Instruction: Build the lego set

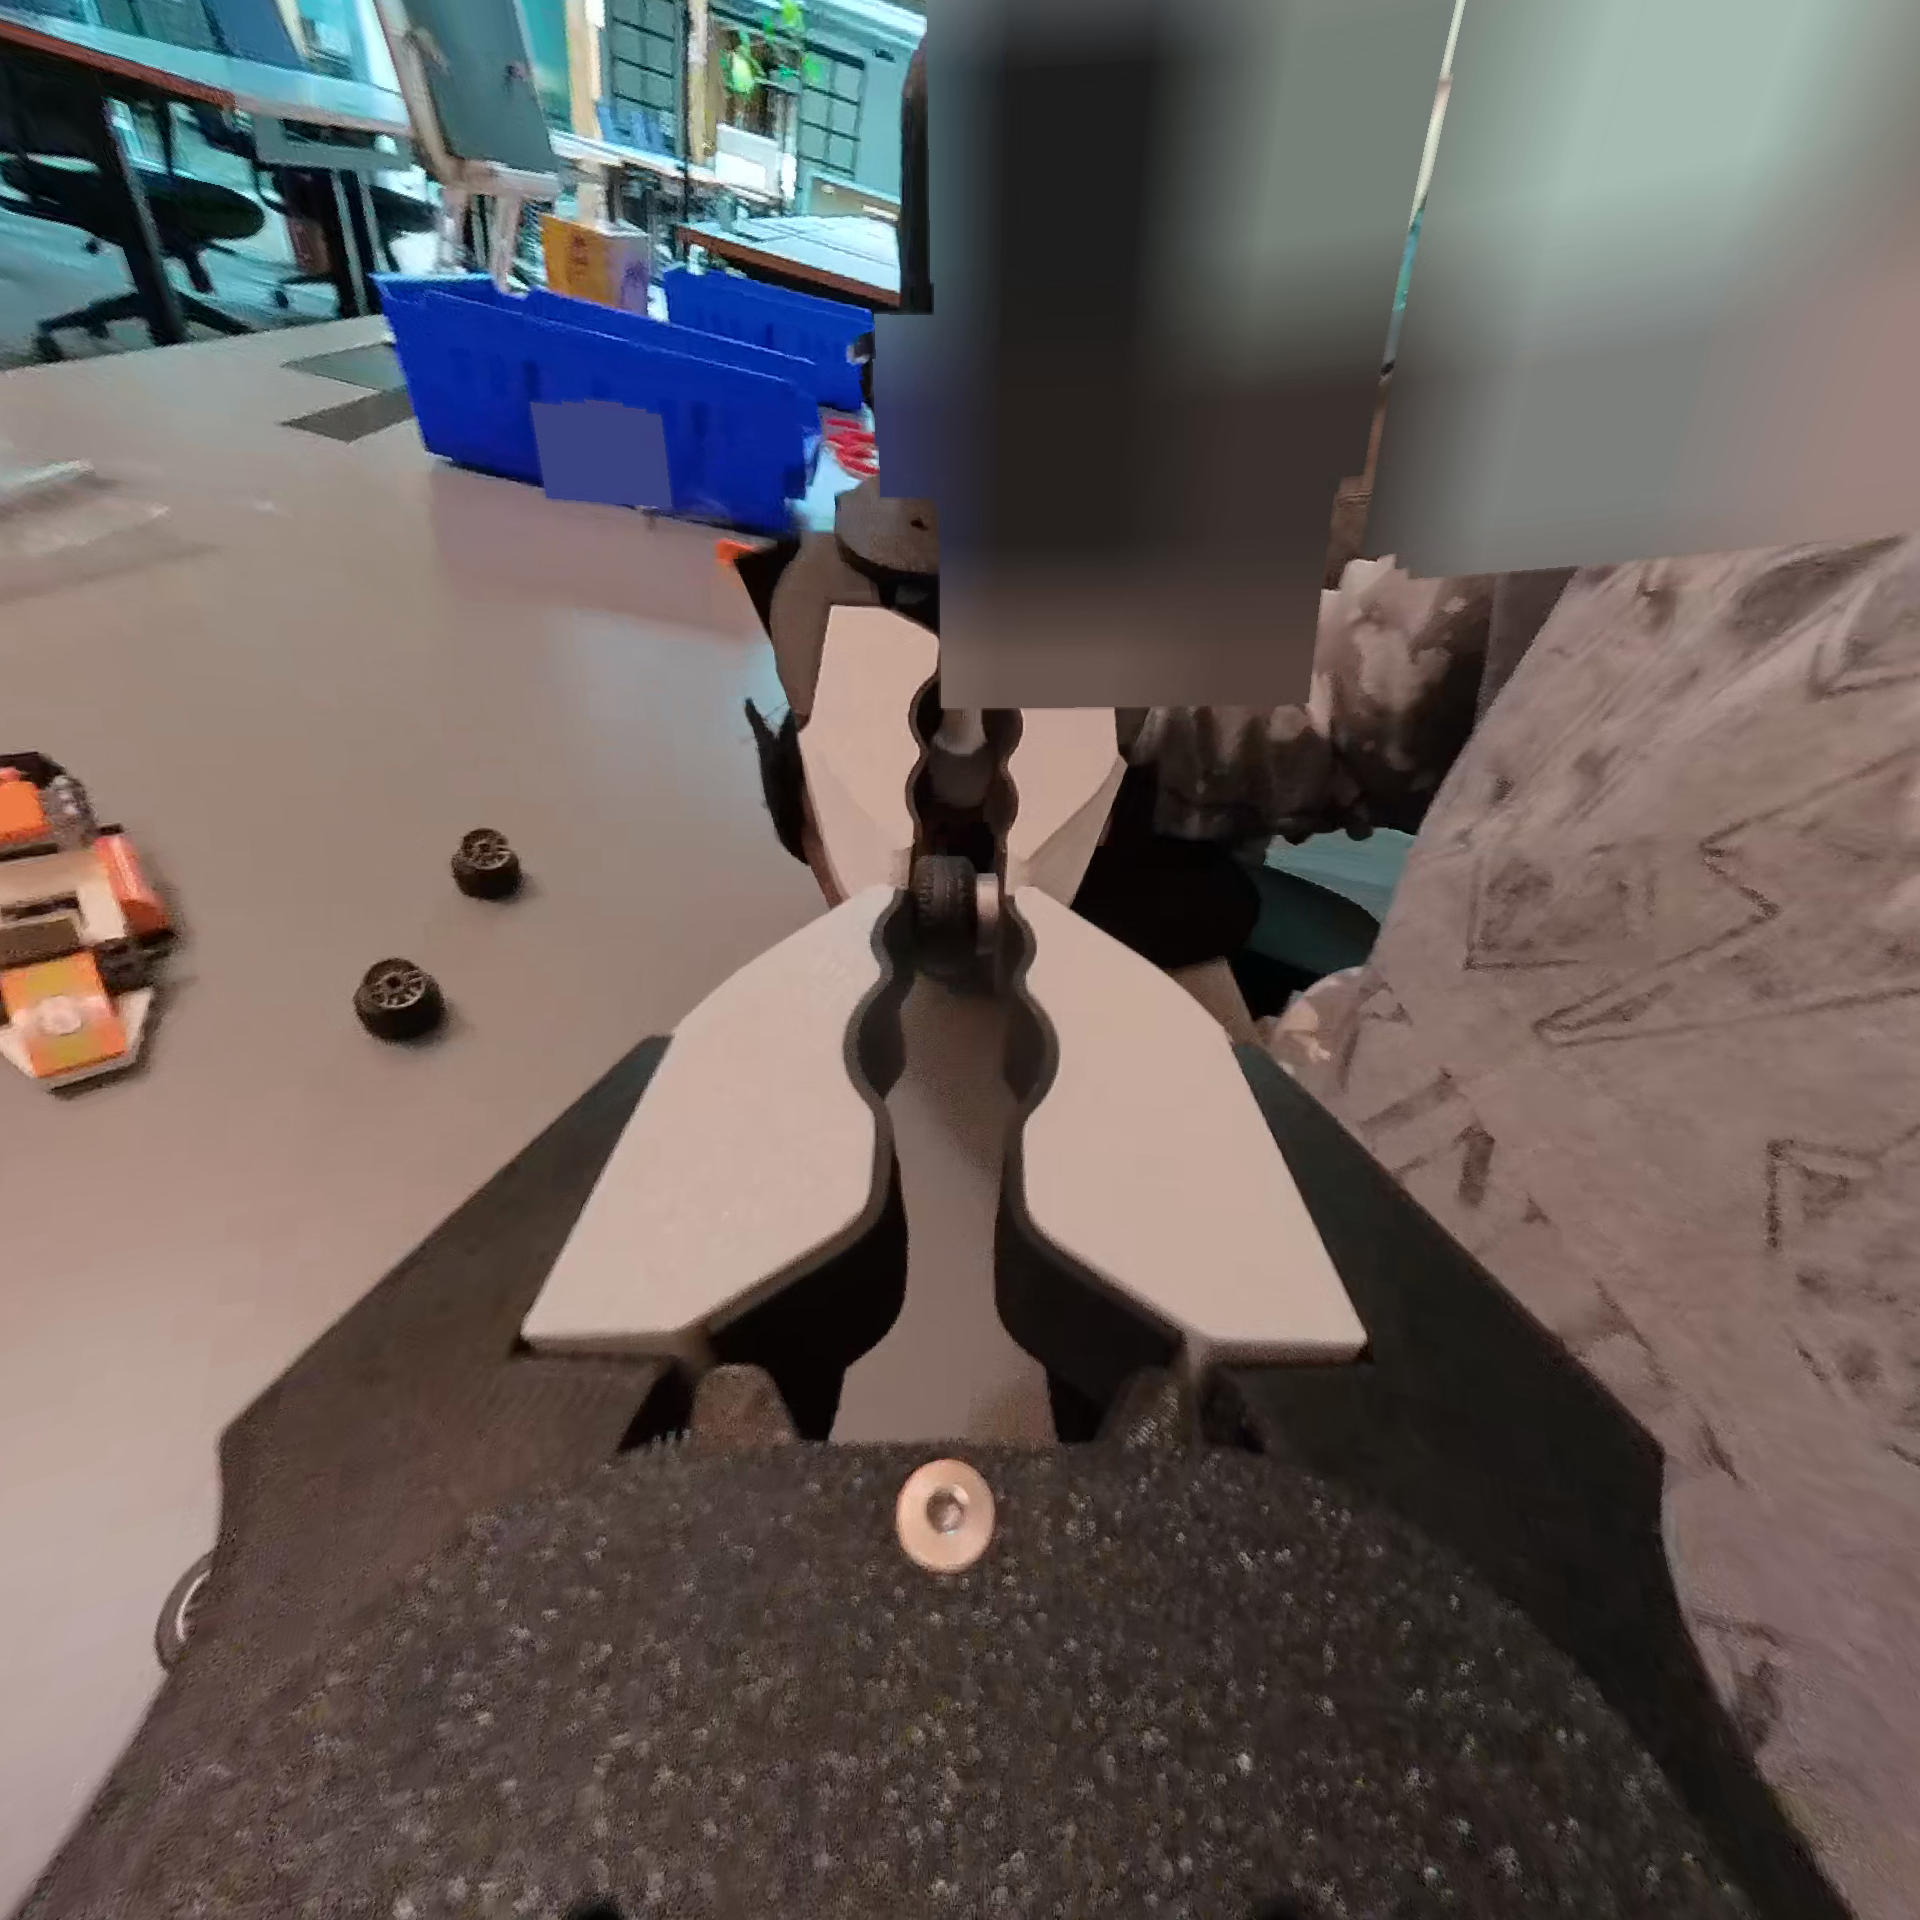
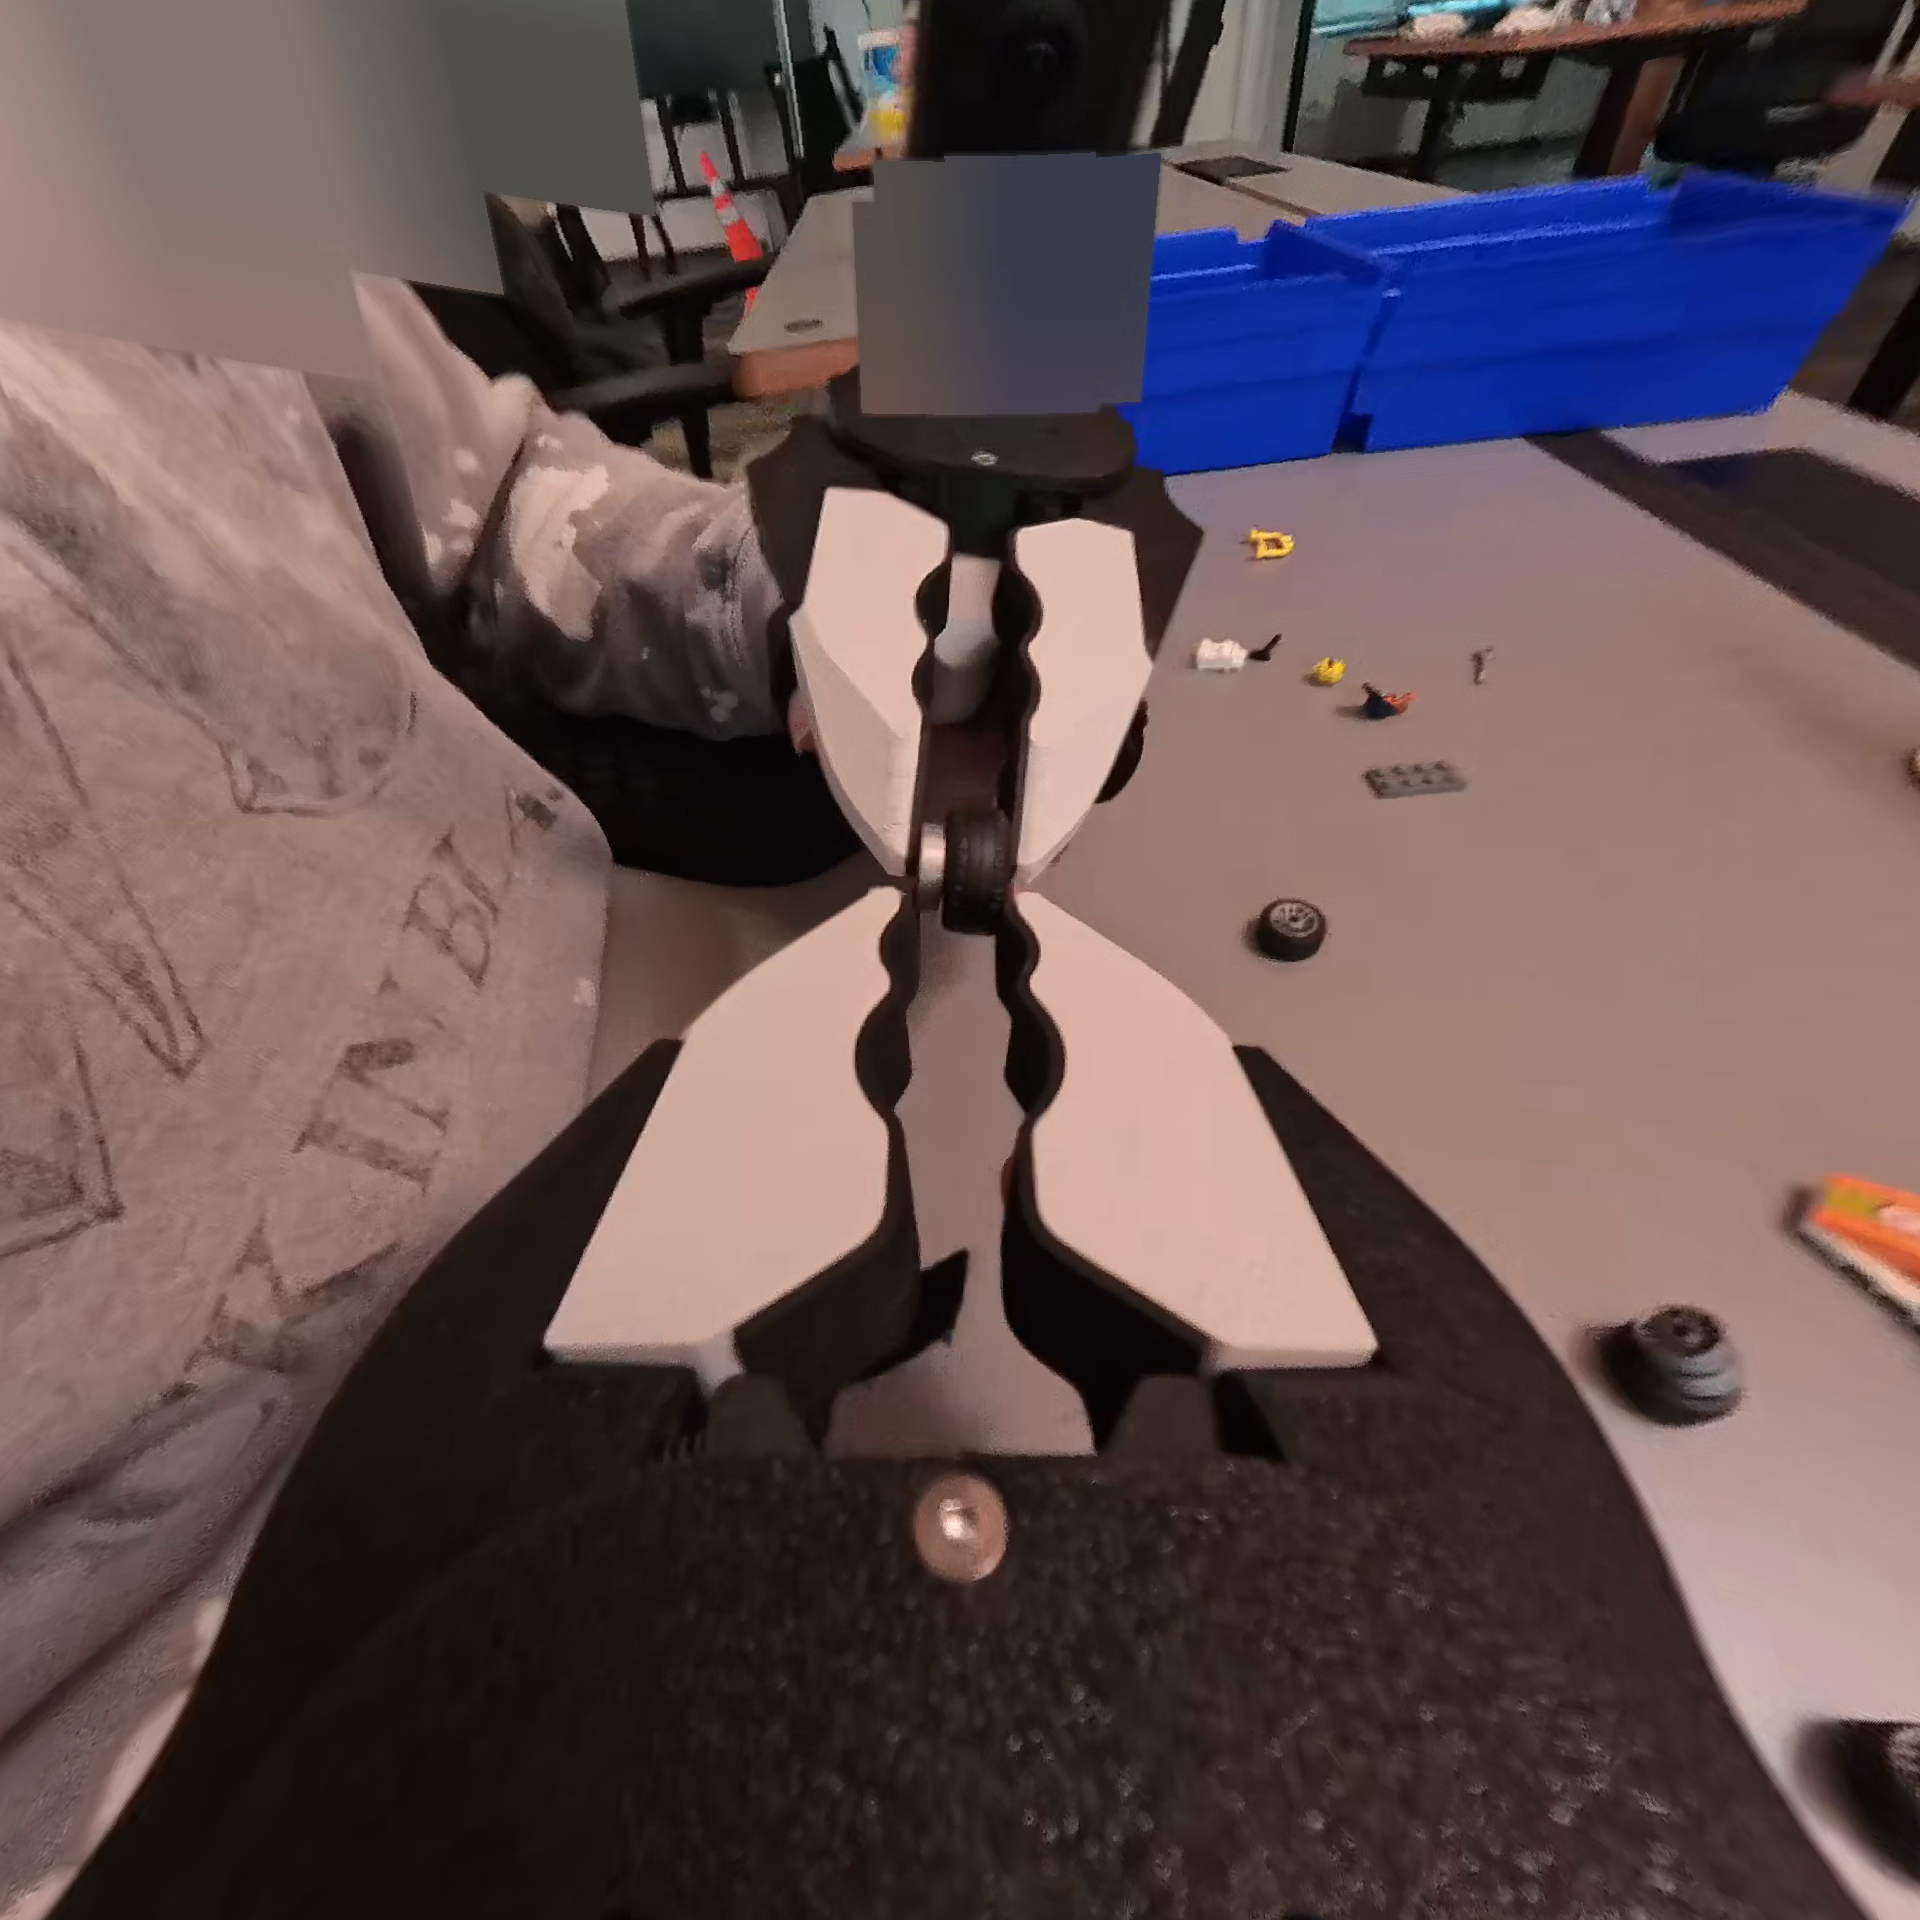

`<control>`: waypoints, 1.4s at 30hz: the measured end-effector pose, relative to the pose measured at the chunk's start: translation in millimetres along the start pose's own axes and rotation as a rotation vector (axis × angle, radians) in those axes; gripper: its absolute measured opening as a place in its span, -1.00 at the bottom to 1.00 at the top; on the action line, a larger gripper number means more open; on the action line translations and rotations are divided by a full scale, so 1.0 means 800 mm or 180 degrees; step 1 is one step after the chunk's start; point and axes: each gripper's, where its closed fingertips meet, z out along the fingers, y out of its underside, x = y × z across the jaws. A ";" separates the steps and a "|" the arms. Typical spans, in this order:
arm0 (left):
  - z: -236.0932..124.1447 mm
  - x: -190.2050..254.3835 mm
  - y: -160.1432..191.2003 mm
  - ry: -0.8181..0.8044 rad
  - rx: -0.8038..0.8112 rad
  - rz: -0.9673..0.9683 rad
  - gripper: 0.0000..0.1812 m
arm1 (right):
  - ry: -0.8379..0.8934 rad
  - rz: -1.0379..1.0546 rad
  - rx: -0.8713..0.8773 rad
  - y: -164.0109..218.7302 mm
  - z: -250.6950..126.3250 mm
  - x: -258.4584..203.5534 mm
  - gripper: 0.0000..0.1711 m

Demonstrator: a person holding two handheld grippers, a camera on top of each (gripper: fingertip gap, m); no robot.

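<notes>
**A:** How were your jaws at that moment?

**B:** Your left gripper [image 1: 945, 906] was nearly closed, pinching a small black wheel [image 1: 943, 902] at its tips. Your right gripper [image 2: 958, 896] met it nose to nose, jaws just as narrow and apparently gripping the same wheel. A grey hub [image 2: 928, 862] sat against the wheel's side. Which gripper bore the load, I couldn't tell.

**A:** So which step was I on?

**B:** I'd say wheel assembly, seating hub and tyre together above the table's [image 1: 416, 675] near edge. The next move likely called for a straight squeeze along the axle line. With tips this close, a skewed push could pop the wheel out.

**A:** And the car?

**B:** The orange and white car [image 1: 73, 935] lay to your left, with no wheels that I could see on it. Two loose wheels [image 1: 398, 1000] lay between it and your grippers. In the right view, another wheel [image 2: 1290, 928] lay just past the tips, and a tyre stack [image 2: 1673, 1377] sat nearer you.

**A:** Farther out?

**B:** A grey plate [image 2: 1415, 778], then a scatter of small bits [image 2: 1325, 670], yellow, white and dark.

**A:** And the bins?

**B:** The blue bins [image 2: 1621, 301] stood at the table's far side. Their walls hid the insides, so I couldn't say what they held. Something red [image 1: 854, 449] showed between two of them, too blurred to name.
</notes>
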 end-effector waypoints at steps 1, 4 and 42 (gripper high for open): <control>0.000 -0.002 -0.001 -0.0017 0.0034 -0.0042 -0.84 | -0.0031 0.0132 0.0065 -0.001 -0.001 0.002 -0.83; -0.002 -0.002 -0.007 0.0044 0.0089 -0.0096 -0.83 | -0.0104 0.0260 0.0196 -0.010 -0.006 0.003 -0.82; -0.003 -0.019 0.001 -0.0379 0.0089 -0.0251 -0.88 | 0.0202 0.0315 0.0315 -0.004 -0.012 0.022 -0.84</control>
